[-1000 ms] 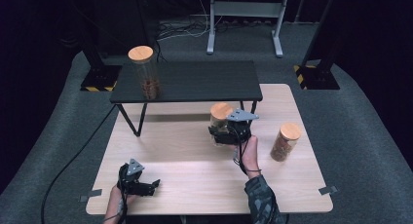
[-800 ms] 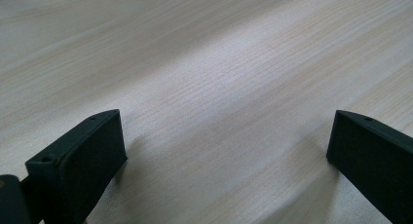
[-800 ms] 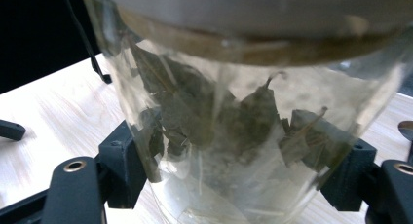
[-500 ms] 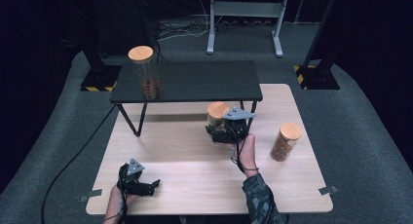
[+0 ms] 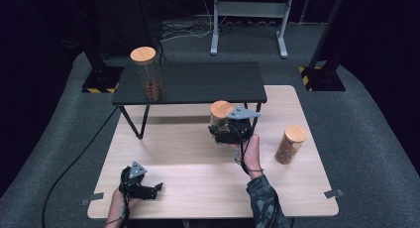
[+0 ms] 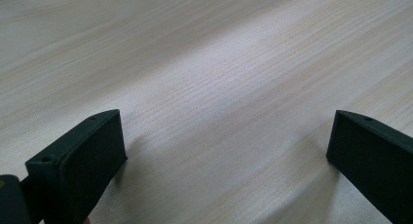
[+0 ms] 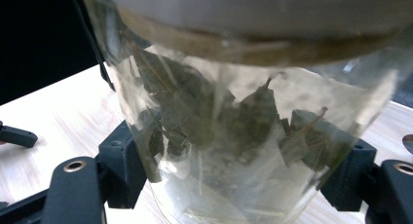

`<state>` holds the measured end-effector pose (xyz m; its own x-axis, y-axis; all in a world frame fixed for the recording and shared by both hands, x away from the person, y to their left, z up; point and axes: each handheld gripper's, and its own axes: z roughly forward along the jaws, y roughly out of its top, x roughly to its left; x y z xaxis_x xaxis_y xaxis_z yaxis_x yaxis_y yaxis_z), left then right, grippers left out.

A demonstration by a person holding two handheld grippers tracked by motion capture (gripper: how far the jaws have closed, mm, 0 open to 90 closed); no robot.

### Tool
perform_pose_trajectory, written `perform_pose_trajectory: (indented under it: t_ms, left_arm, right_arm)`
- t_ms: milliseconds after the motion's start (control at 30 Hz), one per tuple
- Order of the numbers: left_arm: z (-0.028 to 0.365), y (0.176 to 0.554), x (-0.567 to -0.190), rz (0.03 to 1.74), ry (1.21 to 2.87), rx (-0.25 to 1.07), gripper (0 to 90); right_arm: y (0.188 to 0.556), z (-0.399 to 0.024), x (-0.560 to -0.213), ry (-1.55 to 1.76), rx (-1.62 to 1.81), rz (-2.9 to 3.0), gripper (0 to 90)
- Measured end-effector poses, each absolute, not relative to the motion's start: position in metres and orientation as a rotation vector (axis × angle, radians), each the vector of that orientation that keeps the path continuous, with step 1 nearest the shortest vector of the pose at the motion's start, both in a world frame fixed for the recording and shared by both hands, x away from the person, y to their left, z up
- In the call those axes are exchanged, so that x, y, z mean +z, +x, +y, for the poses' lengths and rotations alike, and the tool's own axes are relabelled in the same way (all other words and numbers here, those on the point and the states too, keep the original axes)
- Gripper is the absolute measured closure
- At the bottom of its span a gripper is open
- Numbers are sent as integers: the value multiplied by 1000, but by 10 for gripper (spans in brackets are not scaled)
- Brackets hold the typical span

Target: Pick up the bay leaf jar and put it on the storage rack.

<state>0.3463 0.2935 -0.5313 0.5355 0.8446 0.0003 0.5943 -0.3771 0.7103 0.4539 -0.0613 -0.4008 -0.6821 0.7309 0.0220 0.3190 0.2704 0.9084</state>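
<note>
A clear glass jar of dried green leaves with a cork lid is clamped between the black jaws of my right gripper, which is shut on its lower body. It is held just in front of the black shelf. A taller cork-lidded jar with brown contents stands on the shelf's left end. Another jar of brown pieces stands on the wooden table to the right. My left gripper rests near the table's front left, jaws wide open over bare wood.
The black shelf stands on thin legs across the far half of the table. A cable trails off the left side onto grey carpet. Metal stand legs rise behind the shelf.
My right gripper has carried the leaf jar slightly left and toward the shelf. The left gripper has stayed where it was.
</note>
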Motion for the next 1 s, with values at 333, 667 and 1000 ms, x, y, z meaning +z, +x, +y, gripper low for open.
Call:
perform_pose_trajectory:
  t_ms: [333, 667, 1000]
  left_arm:
    - [293, 346, -531, 1156, 2109, 482, 0]
    - [294, 346, -531, 1152, 2116, 482, 0]
    - [294, 345, -531, 1152, 2114, 481, 0]
  right_arm:
    - [454, -62, -389, 938, 1411, 2132, 249]
    - [456, -60, -382, 933, 1420, 2134, 249]
    - [456, -55, -373, 918, 1423, 2139, 249]
